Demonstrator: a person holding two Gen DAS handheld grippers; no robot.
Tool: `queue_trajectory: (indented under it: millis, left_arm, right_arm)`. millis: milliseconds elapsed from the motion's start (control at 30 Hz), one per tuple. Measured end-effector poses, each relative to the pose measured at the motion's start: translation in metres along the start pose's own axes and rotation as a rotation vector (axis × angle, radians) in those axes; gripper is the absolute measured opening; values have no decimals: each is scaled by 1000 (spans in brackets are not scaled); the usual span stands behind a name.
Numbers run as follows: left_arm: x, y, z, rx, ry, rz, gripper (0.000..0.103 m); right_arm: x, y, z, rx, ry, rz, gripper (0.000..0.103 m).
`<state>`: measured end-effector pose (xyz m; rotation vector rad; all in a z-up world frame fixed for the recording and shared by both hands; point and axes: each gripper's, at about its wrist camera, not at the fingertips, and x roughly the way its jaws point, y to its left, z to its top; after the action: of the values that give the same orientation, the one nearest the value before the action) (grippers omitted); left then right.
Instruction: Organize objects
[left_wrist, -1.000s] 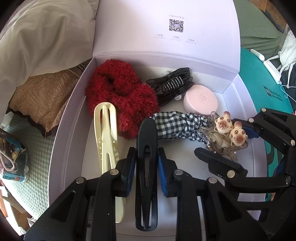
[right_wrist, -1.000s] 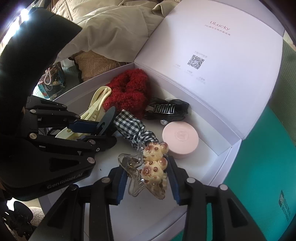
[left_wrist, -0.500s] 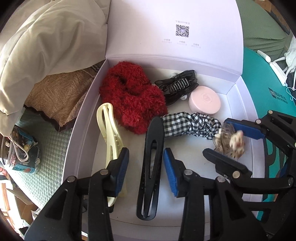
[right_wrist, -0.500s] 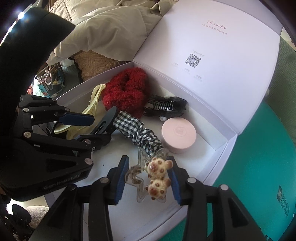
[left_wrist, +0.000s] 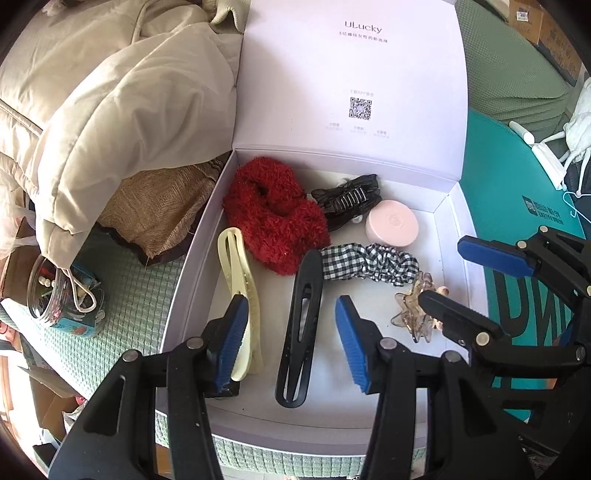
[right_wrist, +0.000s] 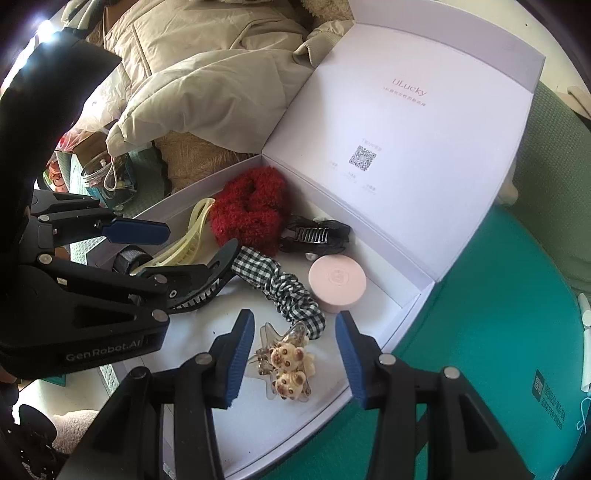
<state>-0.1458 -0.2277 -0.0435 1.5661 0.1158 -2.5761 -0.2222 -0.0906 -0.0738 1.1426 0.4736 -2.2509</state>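
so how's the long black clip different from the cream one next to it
The black clip is matte black; the cream clip is pale and glossy. The black clip lies flat and straight in the middle of the box, in full view; the cream clip bows slightly nearer the left wall, its near end hidden behind a left gripper finger. Both are long, slotted hair clips lying loose, roughly parallel, neither being gripped.
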Motion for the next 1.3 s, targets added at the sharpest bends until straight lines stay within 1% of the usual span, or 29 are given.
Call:
queue_trajectory:
  millis: [33,67,100,167,233,267,400,600,800,967,1067,1233,1300]
  left_arm:
    - [-3,0,5,-3,-6,2,47]
    - [-9,0,3,-4,-13,5,47]
    - [-14,0,-6,-4,-20,8,47]
    - [-26,0,-7,-6,-35,12,48]
    - [-32,6,4,-10,-49,16,48]
    - [-28,6,11,-11,-57,17,48]
    - [-48,6,10,-15,-104,4,49]
    - [-81,1,6,-17,-147,40,53]
    - [-111,-5,-3,-17,-186,60,57]
    - [-131,-10,-13,-29,-206,59,59]
    - [-141,-11,-21,-46,-215,61,60]
    - [-157,-14,-36,-72,-219,74,65]
    - [-163,-15,-42,-82,-216,83,66]
  right_arm:
    - [-6,0,-1,-1,-8,-1,46]
    - [-8,1,0,-1,-16,-3,46]
    - [-10,1,1,-1,-22,-7,46]
    - [-20,1,2,0,-36,-12,46]
    - [-28,1,5,2,-51,-17,46]
    - [-39,0,4,3,-57,-20,46]
    - [-60,0,5,10,-84,-32,46]
    - [-91,0,3,14,-118,-54,46]
    - [-120,2,-3,25,-152,-67,46]
    - [-143,8,-9,19,-178,-76,46]
    - [-156,11,-15,23,-196,-83,52]
    - [-178,17,-25,21,-217,-92,53]
    - [-186,20,-29,23,-226,-95,56]
